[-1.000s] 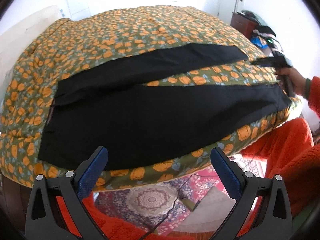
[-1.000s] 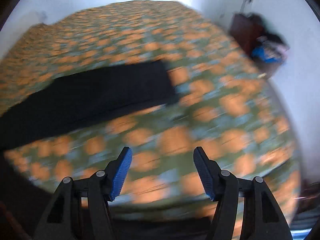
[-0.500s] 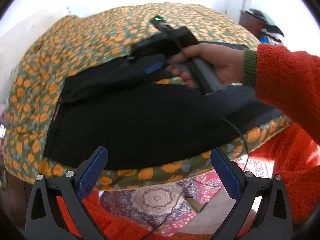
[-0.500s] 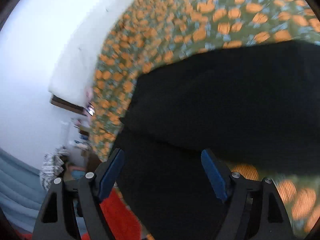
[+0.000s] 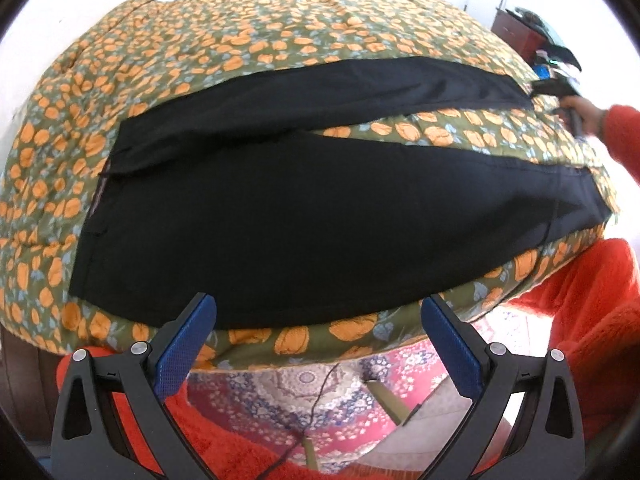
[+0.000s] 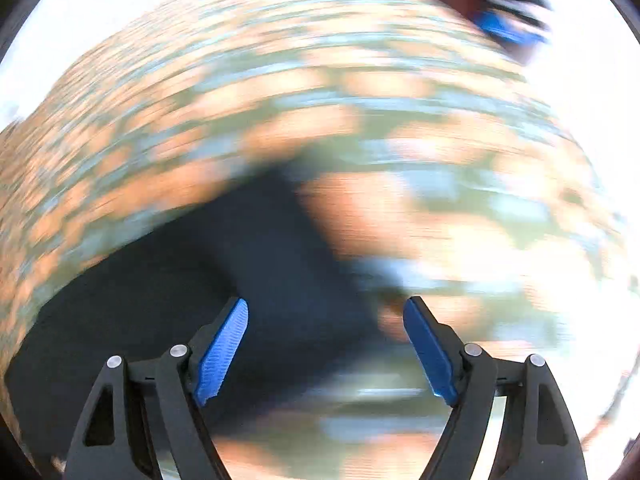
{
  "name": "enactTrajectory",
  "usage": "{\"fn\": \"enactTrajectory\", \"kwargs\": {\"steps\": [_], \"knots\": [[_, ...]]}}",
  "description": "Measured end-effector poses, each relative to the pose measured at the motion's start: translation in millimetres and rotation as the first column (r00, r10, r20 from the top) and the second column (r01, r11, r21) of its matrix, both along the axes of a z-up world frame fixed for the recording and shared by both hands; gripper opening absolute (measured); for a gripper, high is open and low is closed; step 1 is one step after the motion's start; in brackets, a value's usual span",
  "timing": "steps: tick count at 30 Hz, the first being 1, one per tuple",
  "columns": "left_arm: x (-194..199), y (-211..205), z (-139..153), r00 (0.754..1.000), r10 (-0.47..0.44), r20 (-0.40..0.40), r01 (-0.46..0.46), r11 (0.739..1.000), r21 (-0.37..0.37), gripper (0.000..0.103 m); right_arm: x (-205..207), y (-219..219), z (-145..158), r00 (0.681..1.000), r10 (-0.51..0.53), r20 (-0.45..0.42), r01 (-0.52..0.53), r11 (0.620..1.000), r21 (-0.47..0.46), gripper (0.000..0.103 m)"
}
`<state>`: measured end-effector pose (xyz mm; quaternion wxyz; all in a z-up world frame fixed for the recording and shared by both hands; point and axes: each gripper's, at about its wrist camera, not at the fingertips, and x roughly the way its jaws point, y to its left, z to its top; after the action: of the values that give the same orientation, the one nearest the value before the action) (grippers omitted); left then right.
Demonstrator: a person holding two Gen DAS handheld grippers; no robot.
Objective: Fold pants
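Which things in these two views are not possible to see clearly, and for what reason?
- Right wrist view: motion blur smears the black pants and bedspread; no hem or fold edge is readable.
- Left wrist view: the right tool is tiny at the far right; its opening is unreadable there.
- Left wrist view: the left tool hides some floor.

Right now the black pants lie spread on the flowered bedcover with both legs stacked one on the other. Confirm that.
Not quite. The left wrist view shows the black pants spread on the flowered bedcover, but the legs lie apart, with a strip of cover between them.
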<state>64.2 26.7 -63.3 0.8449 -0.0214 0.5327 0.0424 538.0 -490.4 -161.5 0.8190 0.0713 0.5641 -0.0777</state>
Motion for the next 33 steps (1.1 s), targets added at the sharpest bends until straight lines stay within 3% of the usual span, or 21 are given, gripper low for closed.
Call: {"fn": "enactTrajectory", "kwargs": {"steps": [1, 3, 5, 7, 9, 11, 13, 15, 17, 18, 19, 20, 21, 22, 23, 24, 25, 27, 29, 31, 33], "knots": [[5, 1, 0, 1.0, -0.016, 0.008, 0.015, 1.0, 0.019, 0.102, -13, -22, 10, 0.999, -0.031, 0.035, 0.032, 0.999, -0.027, 0.08], [20, 0, -4, 0.998, -0.057, 0.036, 0.054, 0.995, 0.082, 0.102, -45, -41, 33, 0.992, -0.002, 0.125, -0.001, 1.0, 0.025, 0.08], [41, 1, -12, 0.995, -0.08, 0.065, 0.072, 0.991, 0.117, 0.102, -87, -26, 51, 0.982, 0.083, 0.172, -0.109, 0.983, 0.147, 0.08], [65, 2, -27, 0.994, -0.076, 0.074, 0.069, 0.993, 0.091, 0.102, -138, 6, 63, 0.961, 0.194, 0.197, -0.247, 0.921, 0.299, 0.084], [85, 2, -44, 0.997, -0.048, 0.067, 0.045, 0.998, 0.051, 0.102, -209, 66, 67, 0.909, 0.356, 0.218, -0.417, 0.787, 0.455, 0.087], [103, -3, -71, 0.999, -0.018, 0.033, 0.017, 1.0, 0.02, 0.102, -269, 112, 57, 0.848, 0.482, 0.223, -0.521, 0.675, 0.522, 0.087], [110, -8, -97, 0.999, 0.004, -0.032, -0.002, 0.999, 0.034, 0.102, -311, 150, 37, 0.808, 0.561, 0.179, -0.559, 0.634, 0.534, 0.087], [106, -8, -113, 0.997, 0.009, -0.075, -0.005, 0.998, 0.056, 0.103, -335, 157, 12, 0.82, 0.565, 0.091, -0.531, 0.69, 0.492, 0.086], [90, 1, -112, 0.999, 0.005, -0.05, -0.003, 0.999, 0.044, 0.103, -340, 122, 9, 0.883, 0.456, 0.108, -0.447, 0.751, 0.486, 0.084], [84, 6, -111, 0.998, 0.014, -0.056, -0.012, 0.999, 0.05, 0.103, -338, 97, 13, 0.922, 0.37, 0.113, -0.377, 0.792, 0.48, 0.084], [80, 12, -111, 0.998, 0.03, -0.062, -0.027, 0.998, 0.053, 0.103, -337, 56, 17, 0.968, 0.225, 0.107, -0.249, 0.863, 0.439, 0.084], [74, 20, -111, 0.996, 0.054, -0.067, -0.051, 0.997, 0.051, 0.103, -337, 22, 17, 0.99, 0.098, 0.1, -0.13, 0.911, 0.392, 0.084], [72, 26, -112, 0.995, 0.076, -0.069, -0.072, 0.996, 0.051, 0.103, -337, -4, 19, 0.996, 0.007, 0.093, -0.04, 0.933, 0.358, 0.084], [69, 35, -112, 0.991, 0.111, -0.073, -0.107, 0.993, 0.057, 0.103, -341, -38, 19, 0.986, -0.142, 0.083, 0.107, 0.937, 0.333, 0.084], [67, 43, -111, 0.987, 0.144, -0.074, -0.139, 0.988, 0.063, 0.103, -349, -68, 16, 0.955, -0.29, 0.067, 0.238, 0.879, 0.412, 0.084], [64, 51, -109, 0.982, 0.177, -0.068, -0.173, 0.983, 0.065, 0.103, -355, -83, 12, 0.926, -0.373, 0.051, 0.294, 0.802, 0.52, 0.083], [60, 59, -103, 0.976, 0.215, -0.046, -0.211, 0.975, 0.067, 0.102, -359, -88, 14, 0.91, -0.412, 0.044, 0.318, 0.763, 0.562, 0.084], [55, 69, -95, 0.967, 0.256, 0.0, -0.256, 0.964, 0.066, 0.102, -365, -65, 39, 0.919, -0.366, 0.147, 0.272, 0.859, 0.434, 0.086], [53, 76, -91, 0.959, 0.282, 0.033, -0.284, 0.957, 0.067, 0.102, -367, -16, 71, 0.932, -0.227, 0.284, 0.152, 0.953, 0.262, 0.089], [53, 78, -99, 0.956, 0.289, 0.04, -0.292, 0.954, 0.068, 0.102, -374, 31, 82, 0.925, -0.086, 0.37, 0.013, 0.98, 0.196, 0.093], [51, 78, -113, 0.96, 0.281, 0.024, -0.282, 0.956, 0.085, 0.102, -373, 95, 87, 0.908, 0.112, 0.404, -0.195, 0.966, 0.171, 0.096]]}}
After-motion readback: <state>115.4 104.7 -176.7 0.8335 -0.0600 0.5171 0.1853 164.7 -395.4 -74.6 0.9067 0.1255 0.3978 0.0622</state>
